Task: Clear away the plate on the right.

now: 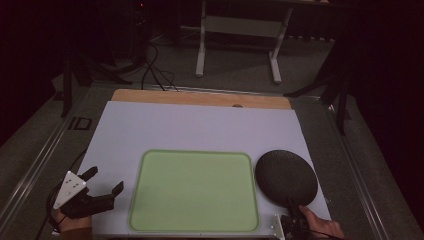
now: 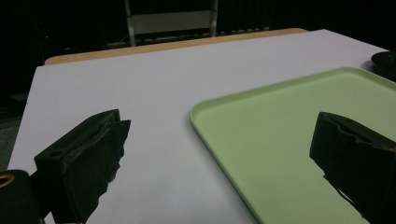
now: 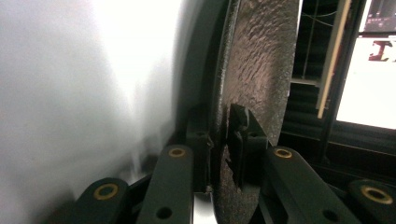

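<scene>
A dim lab or test room: a counter (image 1: 200, 125) under a white sheet, loose cables (image 1: 155, 70) on grey carpet, a bare metal-framed desk (image 1: 240, 30) and dark surroundings.

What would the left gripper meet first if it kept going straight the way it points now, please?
Probably the near left rim of the green tray: the open left gripper points toward that edge, above the white mat, though height is unclear.
</scene>
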{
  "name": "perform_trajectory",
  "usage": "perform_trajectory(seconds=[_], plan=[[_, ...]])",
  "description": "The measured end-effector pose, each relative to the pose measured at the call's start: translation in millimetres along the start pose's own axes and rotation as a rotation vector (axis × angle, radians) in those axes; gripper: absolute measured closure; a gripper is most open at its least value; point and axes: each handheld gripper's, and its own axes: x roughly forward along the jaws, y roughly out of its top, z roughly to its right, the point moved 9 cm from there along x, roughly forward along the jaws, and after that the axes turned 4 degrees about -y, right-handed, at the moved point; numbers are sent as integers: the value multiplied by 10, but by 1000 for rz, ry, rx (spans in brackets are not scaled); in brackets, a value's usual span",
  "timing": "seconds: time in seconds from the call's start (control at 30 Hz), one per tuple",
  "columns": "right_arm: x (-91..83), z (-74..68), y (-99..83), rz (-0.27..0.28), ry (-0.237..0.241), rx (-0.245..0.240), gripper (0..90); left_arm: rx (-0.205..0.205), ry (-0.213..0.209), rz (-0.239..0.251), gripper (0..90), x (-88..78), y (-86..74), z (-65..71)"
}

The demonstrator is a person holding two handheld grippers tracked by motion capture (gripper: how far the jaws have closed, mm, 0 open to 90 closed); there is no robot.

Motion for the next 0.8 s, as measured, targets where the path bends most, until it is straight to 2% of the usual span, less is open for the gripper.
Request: perform_trajectory(seconds=[0.17,0.53,0.8], plan=[[-33,68,25,4,-55,-14,852,-3,2,0,33,-2,-3,-5],[-56,147,29,-5,-44,-34,856,-18,7,0,34,-3,-13,-21],[-70,195,21,-4,-40,-13,853,-21,7,-1,35,-2,-18,-24]])
